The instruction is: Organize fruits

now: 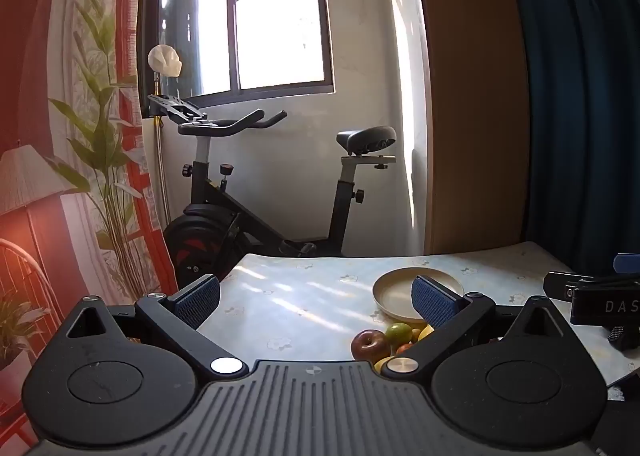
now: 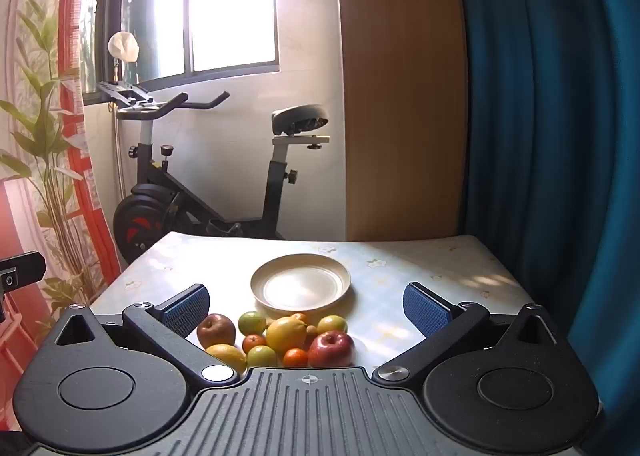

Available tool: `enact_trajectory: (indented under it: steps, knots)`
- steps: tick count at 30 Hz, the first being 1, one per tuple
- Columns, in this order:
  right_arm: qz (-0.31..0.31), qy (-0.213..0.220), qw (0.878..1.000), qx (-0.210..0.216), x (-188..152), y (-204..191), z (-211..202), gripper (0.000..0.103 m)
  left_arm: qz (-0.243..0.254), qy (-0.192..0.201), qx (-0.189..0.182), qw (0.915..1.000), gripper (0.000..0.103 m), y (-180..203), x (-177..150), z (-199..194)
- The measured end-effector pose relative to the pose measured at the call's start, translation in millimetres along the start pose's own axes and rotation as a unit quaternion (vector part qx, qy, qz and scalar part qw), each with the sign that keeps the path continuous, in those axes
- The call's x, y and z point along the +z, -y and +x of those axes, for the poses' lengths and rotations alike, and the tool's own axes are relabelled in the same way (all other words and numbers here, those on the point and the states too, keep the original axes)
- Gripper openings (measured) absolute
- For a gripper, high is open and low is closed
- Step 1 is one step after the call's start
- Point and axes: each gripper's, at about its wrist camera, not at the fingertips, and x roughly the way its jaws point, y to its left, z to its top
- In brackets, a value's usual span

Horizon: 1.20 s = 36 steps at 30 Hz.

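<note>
- The left gripper [image 1: 316, 302], black with blue ribbed pads, fills the bottom of the left wrist view; its fingers [image 1: 199, 298] stand wide apart with nothing between them, hovering over the near left part of the table.
- The right gripper [image 2: 306, 306], of the same build, fills the bottom of the right wrist view; its fingers [image 2: 187, 308] are also spread wide and grip nothing, with the fruit pile showing in the gap between them.
- The table [image 2: 400, 268] carries a pale cloth printed with small flowers and streaked with sunlight.
- A round, shallow cream plate [image 2: 301, 283] sits at the centre of the right wrist view, bare inside; in the left wrist view it lies right of centre, partly behind the right-hand finger.
- The fruits lie in a tight cluster on the cloth just in front of the plate, at lower centre of the right wrist view:
  - a dull red-brown apple [image 2: 216, 330] at the left edge of the pile;
  - a brighter red apple [image 2: 331, 348] at the right edge;
  - a large yellow lemon [image 2: 286, 333] in the middle;
  - a second yellow lemon [image 2: 228, 356] at lower left, partly hidden by the gripper;
  - a small green fruit [image 2: 252, 322] nearest the plate.
- Small orange fruits are tucked among them.
- A black exercise bike [image 2: 192, 191] stands behind the table under a bright window [image 2: 232, 3].
- A blue curtain [image 2: 540, 95] hangs at the right.
</note>
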Motion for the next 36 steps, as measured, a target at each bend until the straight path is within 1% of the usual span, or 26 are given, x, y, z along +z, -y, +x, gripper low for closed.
enact_trajectory:
  steps: [5,6,7,10,36]
  knots:
    - [0.000,0.002,1.000,0.001,-0.1,-0.2,-0.7,0.103,-0.007,-0.012,-0.005,0.9999,0.103,-2.3,0.4,2.9]
    - [0.000,0.001,1.000,0.001,-0.1,-0.1,-0.7,0.103,-0.007,-0.011,-0.004,0.9999,0.103,-2.2,1.4,3.0]
    - [0.000,0.001,1.000,0.002,0.0,0.1,-0.6,0.103,-0.001,-0.003,0.005,1.0000,0.103,1.4,4.7,0.6]
    - [-0.001,0.002,1.000,0.001,0.0,0.1,-0.6,0.103,-0.004,0.001,0.004,1.0000,0.103,0.5,3.2,-2.5]
    - [-0.002,0.004,1.000,0.000,-1.2,-0.6,0.2,0.103,-0.003,-0.001,0.007,1.0000,0.103,-1.1,0.8,-3.0]
